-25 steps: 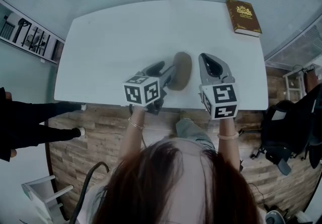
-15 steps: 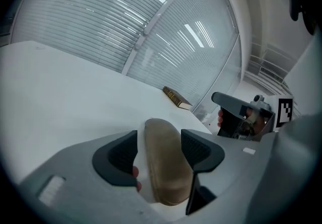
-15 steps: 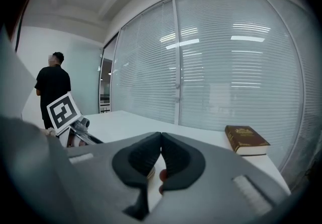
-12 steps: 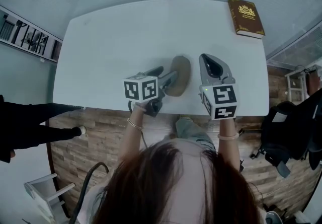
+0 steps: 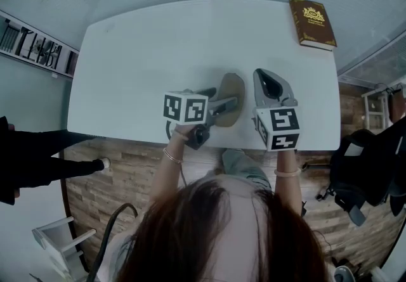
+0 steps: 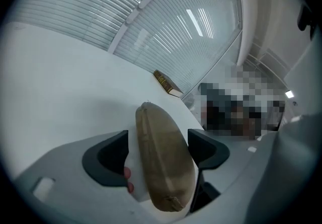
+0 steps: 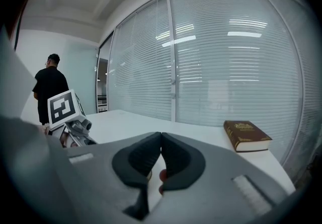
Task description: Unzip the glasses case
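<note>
A tan, oval glasses case [image 5: 232, 94] lies on the white table [image 5: 146, 46] near its front edge. My left gripper [image 5: 221, 101] reaches in from the left and straddles the case. In the left gripper view the case [image 6: 163, 160] runs lengthwise between the two dark pads [image 6: 108, 157], with a strip of table showing beside the left pad. These jaws have just been opening and stand open, not pressing on the case. My right gripper [image 5: 263, 75] hovers just right of the case, shut and empty, its pads [image 7: 173, 155] touching each other.
A brown book [image 5: 312, 22] lies at the table's far right corner, also visible in the right gripper view [image 7: 246, 136]. A person in black [image 7: 49, 89] stands off the table's left side. Behind the table runs a wall of blinds [image 7: 226, 57].
My left gripper has moved right and lower, its marker cube has turned, and its jaws have spread around the case. The right gripper has shifted slightly and stays shut.
</note>
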The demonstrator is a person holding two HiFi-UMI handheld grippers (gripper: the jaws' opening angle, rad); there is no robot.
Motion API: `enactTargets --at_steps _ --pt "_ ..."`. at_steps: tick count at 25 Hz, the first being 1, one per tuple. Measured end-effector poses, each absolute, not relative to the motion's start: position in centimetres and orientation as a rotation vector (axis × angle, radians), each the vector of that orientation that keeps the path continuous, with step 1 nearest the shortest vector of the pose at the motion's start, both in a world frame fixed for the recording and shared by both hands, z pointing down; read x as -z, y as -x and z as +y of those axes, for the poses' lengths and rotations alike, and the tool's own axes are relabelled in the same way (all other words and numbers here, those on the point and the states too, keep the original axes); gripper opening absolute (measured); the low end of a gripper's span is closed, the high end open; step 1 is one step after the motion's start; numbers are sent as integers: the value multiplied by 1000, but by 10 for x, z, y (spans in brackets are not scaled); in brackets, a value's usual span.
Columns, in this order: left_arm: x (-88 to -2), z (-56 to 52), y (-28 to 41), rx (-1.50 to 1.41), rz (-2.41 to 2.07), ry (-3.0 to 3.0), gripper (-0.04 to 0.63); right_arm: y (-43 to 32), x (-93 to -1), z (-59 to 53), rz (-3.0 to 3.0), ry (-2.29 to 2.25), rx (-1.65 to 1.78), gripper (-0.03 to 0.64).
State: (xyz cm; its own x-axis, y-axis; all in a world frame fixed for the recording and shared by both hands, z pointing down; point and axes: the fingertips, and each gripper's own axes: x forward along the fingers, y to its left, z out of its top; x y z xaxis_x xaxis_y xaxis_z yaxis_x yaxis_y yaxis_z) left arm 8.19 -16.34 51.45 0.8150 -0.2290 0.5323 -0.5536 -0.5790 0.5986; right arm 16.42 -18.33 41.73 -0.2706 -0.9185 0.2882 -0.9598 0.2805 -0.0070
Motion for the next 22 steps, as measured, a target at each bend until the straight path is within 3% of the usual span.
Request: enactTargets --at_steps 11,22 --pt "-521 -141 -127 -631 -430 -2139 353 -184 -419 -186 -2320 -1764 -267 3" --pt "-520 -137 -130 -689 -499 -2214 299 -190 -417 -191 -2446 -1675 -322 3"
